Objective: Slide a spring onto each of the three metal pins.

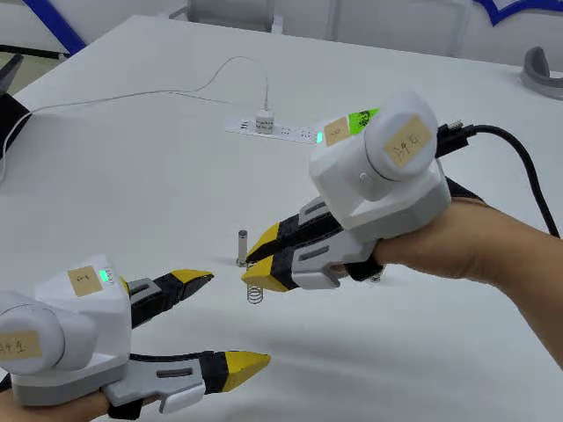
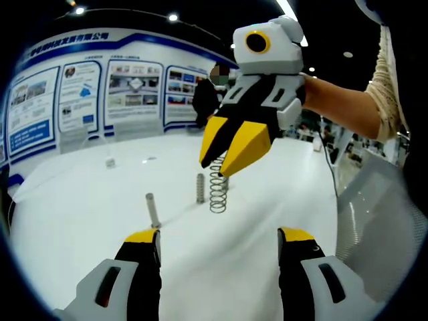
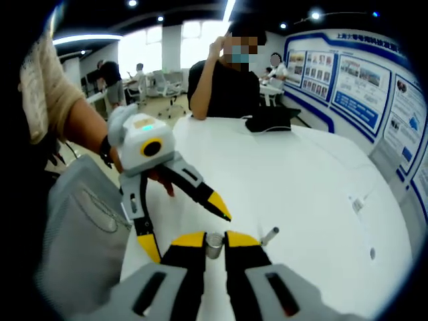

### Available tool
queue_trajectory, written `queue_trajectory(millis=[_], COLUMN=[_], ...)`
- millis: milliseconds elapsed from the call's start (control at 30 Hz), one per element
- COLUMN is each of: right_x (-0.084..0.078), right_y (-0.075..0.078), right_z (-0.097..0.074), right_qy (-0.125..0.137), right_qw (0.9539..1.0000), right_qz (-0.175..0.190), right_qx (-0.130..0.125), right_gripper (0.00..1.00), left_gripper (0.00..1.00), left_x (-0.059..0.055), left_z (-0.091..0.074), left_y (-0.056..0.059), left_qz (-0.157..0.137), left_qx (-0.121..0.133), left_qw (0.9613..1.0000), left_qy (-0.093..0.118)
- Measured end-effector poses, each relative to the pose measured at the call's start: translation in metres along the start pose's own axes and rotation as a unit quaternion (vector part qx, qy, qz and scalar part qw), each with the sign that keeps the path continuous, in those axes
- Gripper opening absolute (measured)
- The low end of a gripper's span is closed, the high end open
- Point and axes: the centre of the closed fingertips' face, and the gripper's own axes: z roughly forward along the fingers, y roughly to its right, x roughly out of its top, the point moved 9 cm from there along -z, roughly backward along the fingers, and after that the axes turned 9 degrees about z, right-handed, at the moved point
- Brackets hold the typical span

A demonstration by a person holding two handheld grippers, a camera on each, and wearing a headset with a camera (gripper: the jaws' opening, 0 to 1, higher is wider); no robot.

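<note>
Steel coil spring (image 2: 218,194): stands upright on the white worktop (image 1: 132,176), its top turn at the tips of the right tongs (image 2: 217,164). Those tongs reach it from above, drawn together and apparently nipping the top coil. In the right gripper view a grey round end sits between their yellow tips. Whether a pin runs up inside the coil cannot be told, as the wire hides it.

Metal pins: one bare pin (image 2: 200,187) just behind the spring, and a second bare pin (image 2: 152,209) near it, towards the left tongs (image 1: 236,318). Both are upright, with no spring on either.

Left tongs: spread wide, holding nothing, hovering low over the worktop, near the spring but apart from it.

Step in hand, as judged: seating the first spring. Neither bare pin is served, so the task looks early.

Next move calls for: keeping the coil plumb over its pin, lowering it until it settles, then parting the right tongs without tipping it. Each bare pin will need a fresh spring.

Beyond: power strip (image 1: 273,130), well apart, on the far side of the worktop.
</note>
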Motion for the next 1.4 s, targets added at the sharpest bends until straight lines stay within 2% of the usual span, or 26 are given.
queue_trajectory(millis=[333, 700, 1033, 1400], right_x=[0.006, 0.017, 0.018, 0.011], right_y=[0.021, 0.047, 0.062, 0.071], right_z=[0.0, 0.008, 0.023, 0.034], right_qy=[0.024, 0.056, 0.054, 0.051], right_qw=[0.9988, 0.9936, 0.9919, 0.9917], right_qz=[0.014, 0.03, 0.044, 0.056], right_qx=[-0.042, -0.093, -0.106, -0.104], right_gripper=[0.12, 0.12, 0.12, 0.12], left_gripper=[0.75, 0.75, 0.74, 0.74], left_x=[-0.003, -0.005, -0.007, -0.007], left_z=[-0.002, -0.003, -0.004, -0.004], left_y=[-0.001, -0.002, -0.004, -0.006], left_qz=[-0.002, -0.006, -0.01, -0.008], left_qx=[0.001, 0.005, 0.007, 0.012], left_qw=[1.0, 1.0, 0.9999, 0.9999], left_qy=[-0.001, -0.001, -0.004, 0.001])
